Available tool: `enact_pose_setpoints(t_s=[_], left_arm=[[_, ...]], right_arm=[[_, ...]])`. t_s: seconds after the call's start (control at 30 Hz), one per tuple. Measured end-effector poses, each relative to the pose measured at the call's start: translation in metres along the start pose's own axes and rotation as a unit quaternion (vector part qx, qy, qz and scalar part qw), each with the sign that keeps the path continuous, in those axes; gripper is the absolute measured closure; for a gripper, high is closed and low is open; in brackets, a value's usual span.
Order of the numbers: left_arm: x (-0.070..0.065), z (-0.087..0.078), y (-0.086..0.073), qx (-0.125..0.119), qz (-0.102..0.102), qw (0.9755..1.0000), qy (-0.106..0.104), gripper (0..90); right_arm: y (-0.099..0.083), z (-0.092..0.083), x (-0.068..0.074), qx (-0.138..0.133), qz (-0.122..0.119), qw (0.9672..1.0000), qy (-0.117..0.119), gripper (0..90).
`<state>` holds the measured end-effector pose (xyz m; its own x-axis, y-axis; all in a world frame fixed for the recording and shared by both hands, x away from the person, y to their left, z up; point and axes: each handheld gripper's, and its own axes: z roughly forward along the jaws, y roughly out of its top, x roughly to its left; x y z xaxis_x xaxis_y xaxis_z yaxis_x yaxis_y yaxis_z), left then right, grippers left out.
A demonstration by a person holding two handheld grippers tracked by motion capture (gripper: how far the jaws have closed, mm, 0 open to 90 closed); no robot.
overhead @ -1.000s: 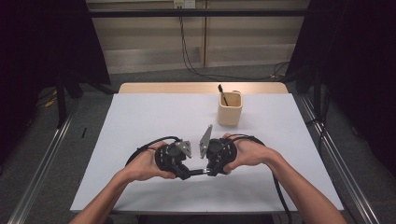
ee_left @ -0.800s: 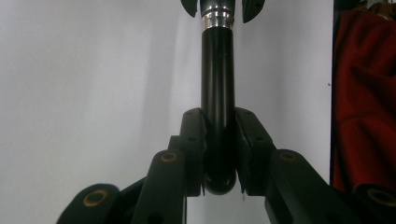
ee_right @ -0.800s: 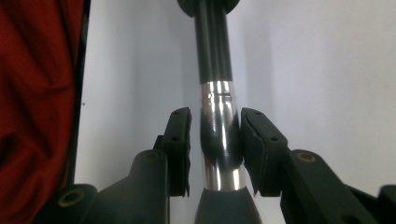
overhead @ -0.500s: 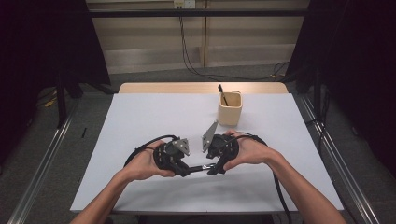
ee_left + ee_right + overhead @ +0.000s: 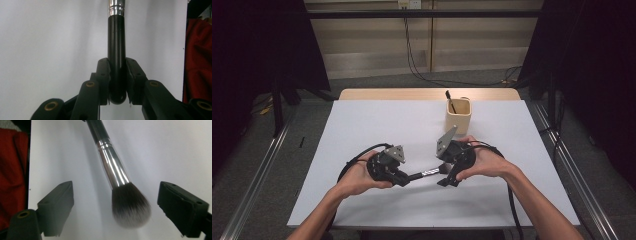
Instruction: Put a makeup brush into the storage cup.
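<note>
High view has the left claw point(image 5: 404, 176) clamped on the makeup brush point(image 5: 424, 173), right claw point(image 5: 446, 176) spread wide around its bristles, handover seemingly unfinished.

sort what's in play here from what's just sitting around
In play:
- makeup brush, black handle, silver ferrule
- left gripper, jaws shut on the brush handle
- right gripper, jaws wide open either side of the bristles

Sitting around:
- wooden holder at the table's far side
- dark-handled tool standing in it
- white table
</note>
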<state>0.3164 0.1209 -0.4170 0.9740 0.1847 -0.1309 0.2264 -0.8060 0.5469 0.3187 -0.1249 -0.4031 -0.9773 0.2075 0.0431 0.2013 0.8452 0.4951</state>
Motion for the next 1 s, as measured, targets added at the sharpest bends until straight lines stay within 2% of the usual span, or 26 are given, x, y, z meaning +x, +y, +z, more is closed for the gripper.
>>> enact_pose_setpoints(t_s=[0.07, 0.3, 0.57, 0.63, 0.77, 0.9, 1.0], left_arm=[[0.0, -0.001, -0.003, -0.004, -0.006, 1.0, -0.001, 74.8], [0.0, -0.003, -0.011, -0.013, -0.015, 0.9998, -0.004, 74.8], [0.0, -0.01, -0.018, -0.032, -0.022, 0.9992, -0.006, 74.8], [0.0, -0.01, -0.02, -0.033, -0.028, 0.999, -0.005, 74.8], [0.002, -0.011, -0.027, -0.047, -0.042, 0.998, -0.002, 74.8], [0.003, -0.014, -0.033, -0.057, -0.049, 0.9972, 0.002, 74.7], [0.003, -0.016, -0.037, -0.076, -0.06, 0.9953, 0.003, 74.7]], right_arm=[[-0.003, -0.001, 0.0, -0.01, 0.007, 0.9999, -0.008, 7.4], [-0.015, -0.008, -0.001, -0.036, 0.019, 0.9989, -0.022, 4.7], [-0.029, -0.013, -0.001, -0.06, 0.034, 0.9973, -0.023, 3.5], [-0.032, -0.013, 0.0, -0.062, 0.045, 0.9968, -0.024, 3.2], [-0.038, -0.013, 0.002, -0.063, 0.058, 0.996, -0.024, 4.0], [-0.044, -0.013, 0.004, -0.078, 0.07, 0.9942, -0.026, 4.1], [-0.048, -0.013, 0.006, -0.086, 0.072, 0.9936, -0.017, 3.5]])
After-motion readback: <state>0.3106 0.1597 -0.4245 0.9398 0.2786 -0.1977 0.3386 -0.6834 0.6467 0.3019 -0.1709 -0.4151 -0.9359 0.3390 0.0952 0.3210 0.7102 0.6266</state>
